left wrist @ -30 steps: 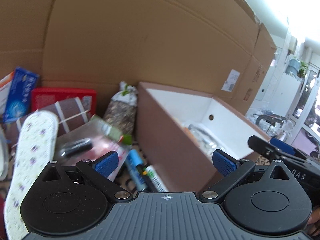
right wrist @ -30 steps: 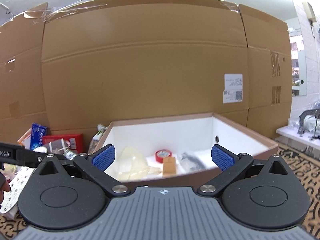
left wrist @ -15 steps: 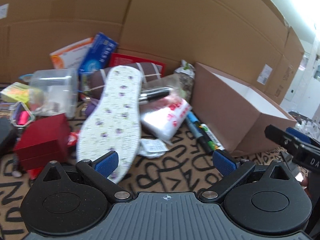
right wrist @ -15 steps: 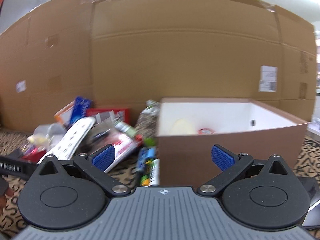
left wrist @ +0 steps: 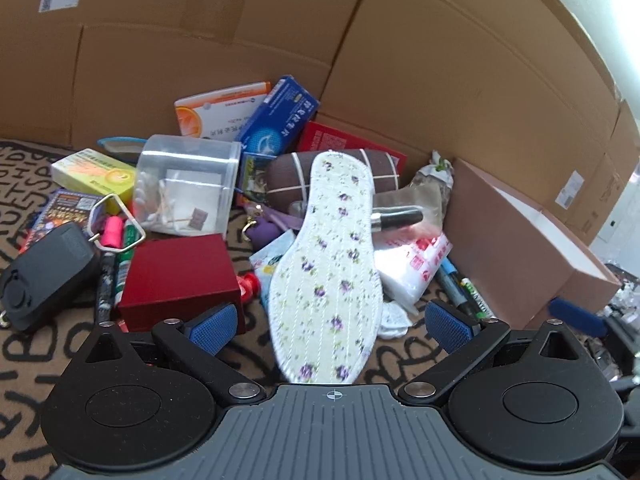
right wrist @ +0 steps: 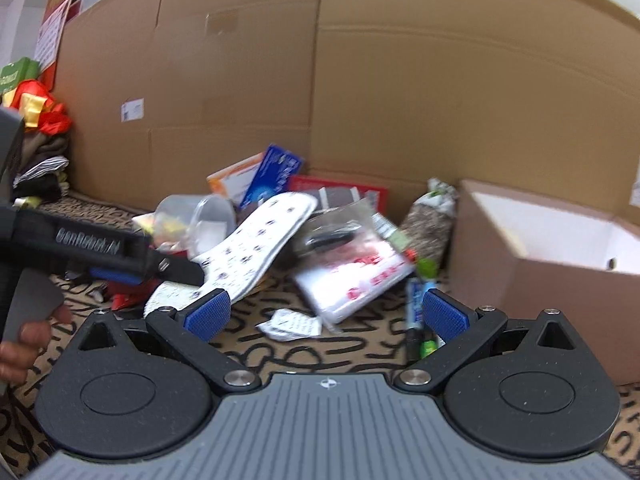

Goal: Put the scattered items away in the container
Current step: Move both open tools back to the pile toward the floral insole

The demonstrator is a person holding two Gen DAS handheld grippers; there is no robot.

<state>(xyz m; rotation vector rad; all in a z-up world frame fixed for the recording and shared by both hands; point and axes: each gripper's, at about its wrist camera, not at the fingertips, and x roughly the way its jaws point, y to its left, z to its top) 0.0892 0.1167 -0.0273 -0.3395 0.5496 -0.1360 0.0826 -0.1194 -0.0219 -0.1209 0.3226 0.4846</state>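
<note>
Facing the pile with both sets of fingers spread apart and empty, we find the floral insole (left wrist: 326,268) lying lengthwise between the left gripper (left wrist: 328,326)'s pads at lower centre, nearer it than the right gripper (right wrist: 326,316), with the container (left wrist: 524,248) at right.

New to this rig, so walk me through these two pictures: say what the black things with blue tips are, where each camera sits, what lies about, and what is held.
A person holds two hand grippers, each with a camera looking along its blue-padded fingers. One picture is from the left gripper, one from the right gripper. Both are open and hold nothing. On the patterned carpet lies clutter: a flowered insole, a red box, a clear tub, a white packet, markers. The brown container stands on the right. The right view also shows the left gripper from the side, in a hand.
</note>
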